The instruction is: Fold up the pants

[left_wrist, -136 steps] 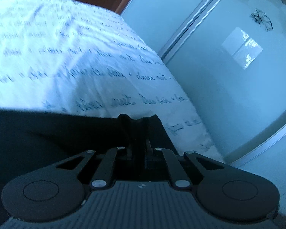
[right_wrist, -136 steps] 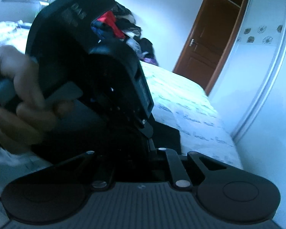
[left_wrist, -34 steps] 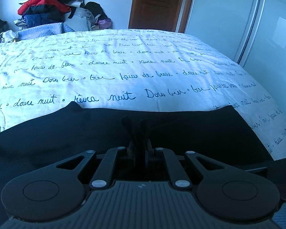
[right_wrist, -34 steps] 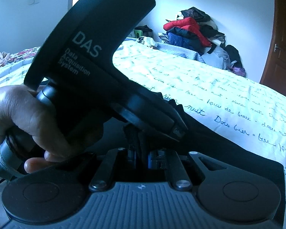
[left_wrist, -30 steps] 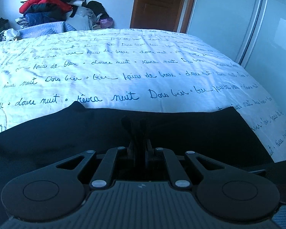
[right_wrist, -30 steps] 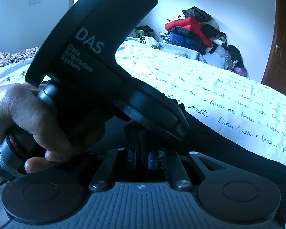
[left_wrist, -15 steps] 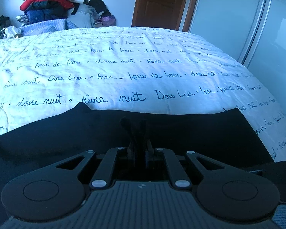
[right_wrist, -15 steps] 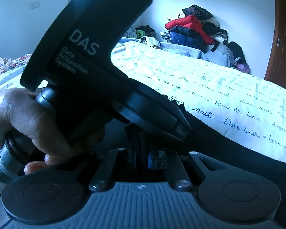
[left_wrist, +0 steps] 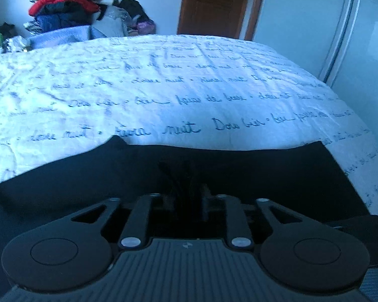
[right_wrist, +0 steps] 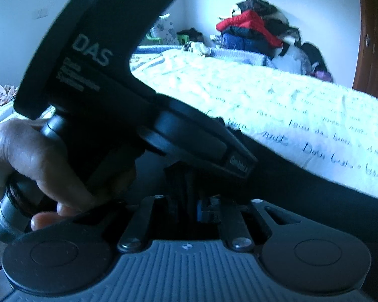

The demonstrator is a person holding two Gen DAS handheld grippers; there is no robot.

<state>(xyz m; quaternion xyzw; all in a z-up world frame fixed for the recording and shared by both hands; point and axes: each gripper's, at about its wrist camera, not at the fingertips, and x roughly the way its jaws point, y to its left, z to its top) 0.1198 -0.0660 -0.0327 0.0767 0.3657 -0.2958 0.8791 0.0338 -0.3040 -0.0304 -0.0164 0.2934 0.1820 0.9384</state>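
Black pants [left_wrist: 239,171] lie flat along the near edge of the bed, their far edge straight across the left wrist view. My left gripper [left_wrist: 185,176] sits low over them. Its jaws are opening and now stand apart, with dark cloth under the blurred fingers. In the right wrist view my right gripper [right_wrist: 189,183] rests on the pants [right_wrist: 315,188]. Its jaws are starting to open but still pinch dark cloth. Its tips are partly hidden under the left gripper's black housing [right_wrist: 100,63], which a hand [right_wrist: 25,156] holds.
A white bedspread [left_wrist: 163,88] printed with handwriting covers the bed beyond the pants. A pile of clothes [left_wrist: 63,7] is heaped at the far side. A brown door [left_wrist: 214,2] and pale sliding wardrobe doors [left_wrist: 340,37] stand to the right.
The left gripper's fingers have spread apart from shut. Both views are slightly blurred and shifted. The right gripper's fingers have barely parted. The pants lie as before.
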